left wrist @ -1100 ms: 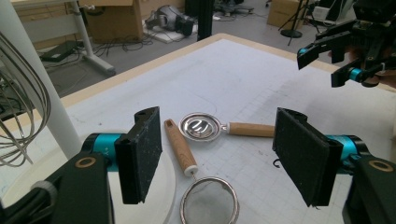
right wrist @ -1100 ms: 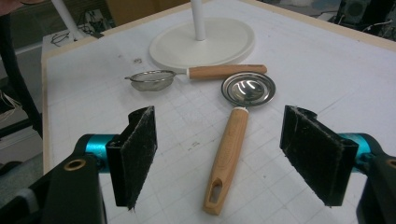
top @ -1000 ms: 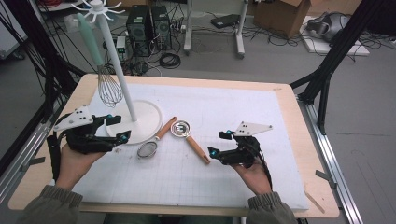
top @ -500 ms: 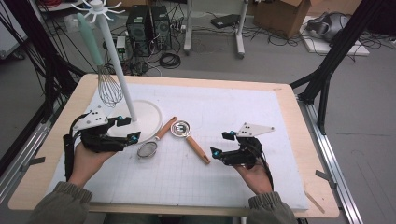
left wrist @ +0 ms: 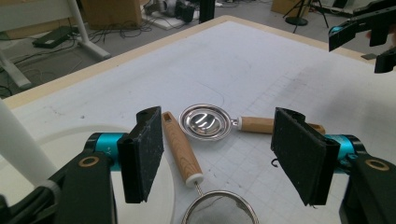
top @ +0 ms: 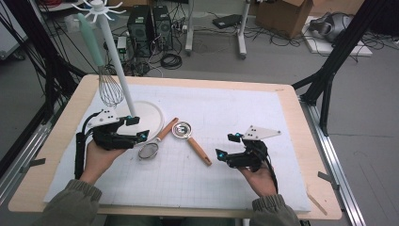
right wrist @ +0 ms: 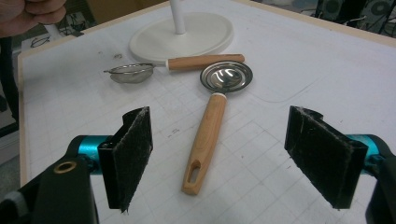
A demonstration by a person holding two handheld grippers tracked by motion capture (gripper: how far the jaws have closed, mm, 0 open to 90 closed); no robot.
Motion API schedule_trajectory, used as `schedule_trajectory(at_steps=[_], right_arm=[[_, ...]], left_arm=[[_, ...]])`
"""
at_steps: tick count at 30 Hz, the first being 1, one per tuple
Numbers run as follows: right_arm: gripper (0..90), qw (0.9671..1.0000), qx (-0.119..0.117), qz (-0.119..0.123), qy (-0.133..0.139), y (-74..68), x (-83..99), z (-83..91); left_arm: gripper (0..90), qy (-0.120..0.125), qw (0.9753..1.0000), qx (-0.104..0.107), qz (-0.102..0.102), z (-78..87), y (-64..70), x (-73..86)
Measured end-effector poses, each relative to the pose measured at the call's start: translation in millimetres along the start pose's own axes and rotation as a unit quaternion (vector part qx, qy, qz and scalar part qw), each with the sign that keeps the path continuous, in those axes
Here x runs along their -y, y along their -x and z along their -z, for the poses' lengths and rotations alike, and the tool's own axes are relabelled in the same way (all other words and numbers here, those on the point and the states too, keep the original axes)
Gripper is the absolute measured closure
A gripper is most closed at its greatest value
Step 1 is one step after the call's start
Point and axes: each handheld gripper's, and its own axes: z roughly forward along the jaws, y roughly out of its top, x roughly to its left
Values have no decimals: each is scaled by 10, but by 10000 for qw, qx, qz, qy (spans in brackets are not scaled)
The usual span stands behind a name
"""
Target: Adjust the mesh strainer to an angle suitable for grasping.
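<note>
A small mesh strainer (top: 149,150) with a wooden handle lies beside the round white base (top: 149,109) of a hook stand. A metal measuring spoon (top: 182,129) with a wooden handle lies just right of it, bowl near the strainer's handle. My left gripper (top: 138,128) is open, low over the base's edge, with the strainer handle (left wrist: 180,147) between its jaws. My right gripper (top: 227,145) is open too, a little right of the spoon's handle end (right wrist: 208,140) and touching nothing.
The white stand's pole (top: 115,56) rises from the base, and a wire whisk (top: 110,87) with a teal handle hangs from its hooks. A white gridded mat (top: 263,122) covers the wooden table. Black frame legs and cables stand beyond the far edge.
My left gripper has moved right and forward, from the table's left side to over the strainer handle by the stand base. The right gripper has barely shifted.
</note>
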Motion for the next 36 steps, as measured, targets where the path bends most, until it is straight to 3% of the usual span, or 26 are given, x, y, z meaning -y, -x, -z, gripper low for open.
schedule_trajectory(at_steps=[15,26,36], right_arm=[[224,10000,30,2,9,11,3,-2],[223,10000,24,10,30,23,3,-1],[223,10000,31,1,56,27,4,12]], left_arm=[[384,-116,9998,-118,102,-204,-104,62],[390,-136,9993,-352,70,-337,-126,128],[402,-352,9987,-333,124,-452,-114,230]])
